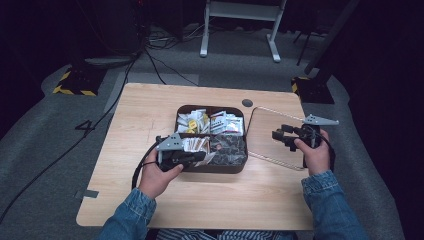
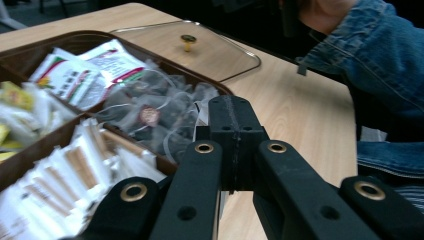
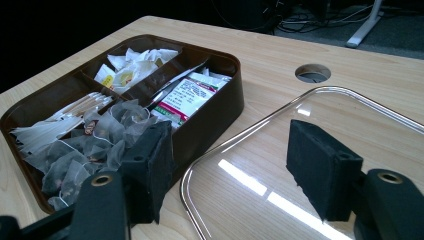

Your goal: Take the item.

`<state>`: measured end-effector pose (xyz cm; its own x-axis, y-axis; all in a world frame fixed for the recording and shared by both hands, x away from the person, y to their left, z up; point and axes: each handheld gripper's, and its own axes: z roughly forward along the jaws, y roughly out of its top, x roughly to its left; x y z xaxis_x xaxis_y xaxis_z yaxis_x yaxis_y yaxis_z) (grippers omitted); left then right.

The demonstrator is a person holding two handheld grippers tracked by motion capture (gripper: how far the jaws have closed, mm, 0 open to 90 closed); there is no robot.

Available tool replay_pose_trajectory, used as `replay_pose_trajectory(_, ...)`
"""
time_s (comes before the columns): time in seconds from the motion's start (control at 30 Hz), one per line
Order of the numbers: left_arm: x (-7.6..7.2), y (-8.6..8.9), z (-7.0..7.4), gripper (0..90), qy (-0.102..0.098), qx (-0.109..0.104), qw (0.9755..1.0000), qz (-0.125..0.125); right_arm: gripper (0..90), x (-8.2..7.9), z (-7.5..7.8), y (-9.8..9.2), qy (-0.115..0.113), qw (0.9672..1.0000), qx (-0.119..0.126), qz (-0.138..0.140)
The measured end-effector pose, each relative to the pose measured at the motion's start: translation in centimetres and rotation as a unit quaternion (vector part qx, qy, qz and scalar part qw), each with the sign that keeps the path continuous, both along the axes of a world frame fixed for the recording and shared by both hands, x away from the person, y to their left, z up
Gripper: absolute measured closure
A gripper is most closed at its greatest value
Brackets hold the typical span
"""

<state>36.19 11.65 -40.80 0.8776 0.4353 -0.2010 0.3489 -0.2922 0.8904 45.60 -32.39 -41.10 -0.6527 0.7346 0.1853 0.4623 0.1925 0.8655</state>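
A brown box (image 1: 212, 169) with four compartments stands mid-table, its cover off. It holds white and yellow sachets (image 1: 192, 122), printed packets (image 1: 227, 122), paper sticks (image 1: 196, 145) and mesh tea bags (image 1: 227, 145). The clear lid (image 1: 272, 135) lies flat on the table to the right of the box. My left gripper (image 1: 200, 157) is at the box's near left corner, its jaws shut (image 2: 235, 135) above the edge between the sticks (image 2: 75, 165) and tea bags (image 2: 160, 120); nothing shows between them. My right gripper (image 1: 277, 135) hovers open (image 3: 235, 175) over the lid (image 3: 280, 165).
A round cable hole (image 1: 247, 103) sits in the table behind the box. Bare wood stretches left of the box and along the near edge. Denim sleeves (image 1: 330, 200) come in from the bottom. Cables and desk legs lie on the floor beyond the table.
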Motion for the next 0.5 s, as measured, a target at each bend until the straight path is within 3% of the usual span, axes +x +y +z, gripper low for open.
replay_pose_trajectory(0.5,-1.5,-2.8,-2.5,90.0,0.002,0.041,0.9989,-0.023,35.6,0.2,-0.4,-0.4,0.003,0.9999,-0.009,-0.007)
